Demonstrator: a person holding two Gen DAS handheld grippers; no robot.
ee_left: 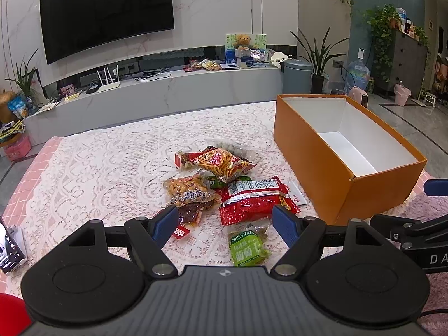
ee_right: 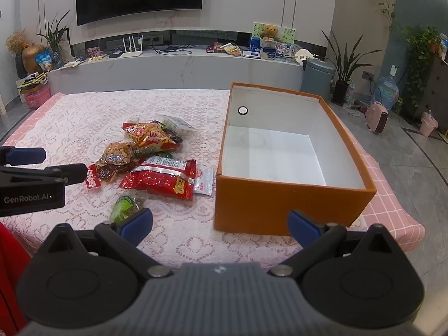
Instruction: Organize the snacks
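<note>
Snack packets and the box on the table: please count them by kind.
Orange box: 1
Large red bag: 1
Green raisin packet: 1
White sachet: 1
Other packets, heaped and overlapping: about 6
Total: about 10

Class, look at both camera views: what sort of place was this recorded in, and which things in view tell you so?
Most likely a home living room. A large wall-mounted television hangs above a long media shelf carrying a router and a teddy bear, and potted houseplants stand on the tiled floor.
</note>
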